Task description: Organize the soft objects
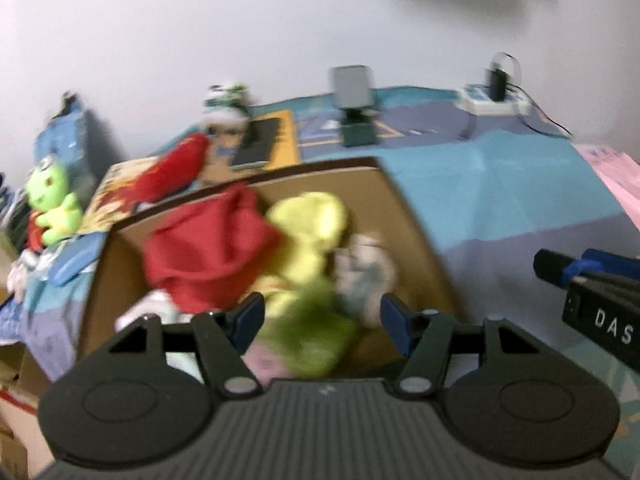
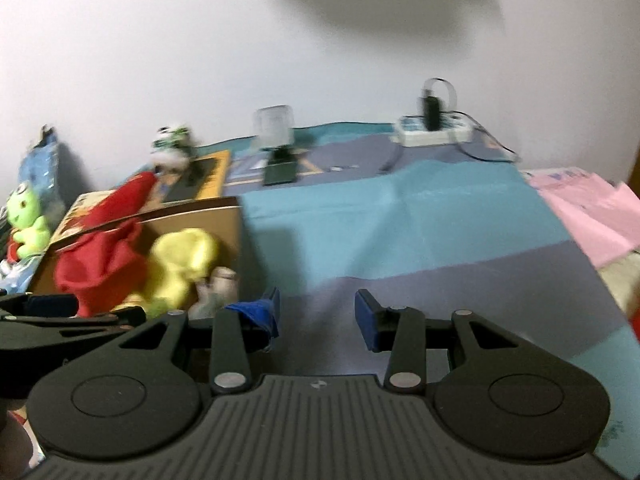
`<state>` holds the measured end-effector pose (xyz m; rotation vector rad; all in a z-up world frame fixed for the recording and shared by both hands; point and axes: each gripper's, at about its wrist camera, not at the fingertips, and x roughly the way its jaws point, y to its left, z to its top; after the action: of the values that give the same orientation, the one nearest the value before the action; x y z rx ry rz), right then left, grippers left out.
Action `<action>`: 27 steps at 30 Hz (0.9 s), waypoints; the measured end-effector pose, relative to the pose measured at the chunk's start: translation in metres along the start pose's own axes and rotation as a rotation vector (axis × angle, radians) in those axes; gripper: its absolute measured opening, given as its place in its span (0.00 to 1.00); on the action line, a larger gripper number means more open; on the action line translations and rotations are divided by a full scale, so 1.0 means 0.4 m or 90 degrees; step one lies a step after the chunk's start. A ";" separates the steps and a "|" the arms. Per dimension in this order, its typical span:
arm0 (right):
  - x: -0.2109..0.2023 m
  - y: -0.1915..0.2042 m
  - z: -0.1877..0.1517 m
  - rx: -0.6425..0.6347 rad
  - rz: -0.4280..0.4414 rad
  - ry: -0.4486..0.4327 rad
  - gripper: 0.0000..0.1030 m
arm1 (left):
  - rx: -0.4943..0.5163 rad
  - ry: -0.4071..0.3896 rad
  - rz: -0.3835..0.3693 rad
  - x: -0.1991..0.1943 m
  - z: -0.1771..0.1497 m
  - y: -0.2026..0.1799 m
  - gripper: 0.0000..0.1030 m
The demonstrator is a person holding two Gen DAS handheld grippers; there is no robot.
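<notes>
A brown cardboard box (image 1: 416, 216) sits on the blue bedsheet and holds a red cloth (image 1: 208, 256), a yellow plush (image 1: 308, 224), a green plush (image 1: 316, 332) and a white plush (image 1: 364, 272). My left gripper (image 1: 322, 320) is open and empty just above the box's near side. My right gripper (image 2: 316, 314) is open and empty over the sheet, right of the box (image 2: 224, 216). A green frog plush (image 1: 52, 204) and a red soft toy (image 1: 168, 172) lie outside the box at the left. The frames are blurred.
A phone on a stand (image 1: 354, 108), a dark tablet (image 1: 256, 144), a small white-green plush (image 1: 226, 108) and a power strip with a plug (image 1: 494, 96) stand along the far wall. Pink fabric (image 2: 588, 208) lies at the right. The right gripper's body (image 1: 592, 288) shows beside the box.
</notes>
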<state>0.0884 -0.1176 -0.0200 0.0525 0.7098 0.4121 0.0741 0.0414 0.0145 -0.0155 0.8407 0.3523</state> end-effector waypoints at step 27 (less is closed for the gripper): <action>0.079 0.387 0.001 -0.062 0.008 0.019 0.25 | -0.054 0.040 0.039 0.093 -0.026 0.386 0.65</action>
<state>0.0563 0.0368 -0.0107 -0.0416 0.7188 0.4599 0.0412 0.1966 -0.0006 -0.0807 0.8897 0.4468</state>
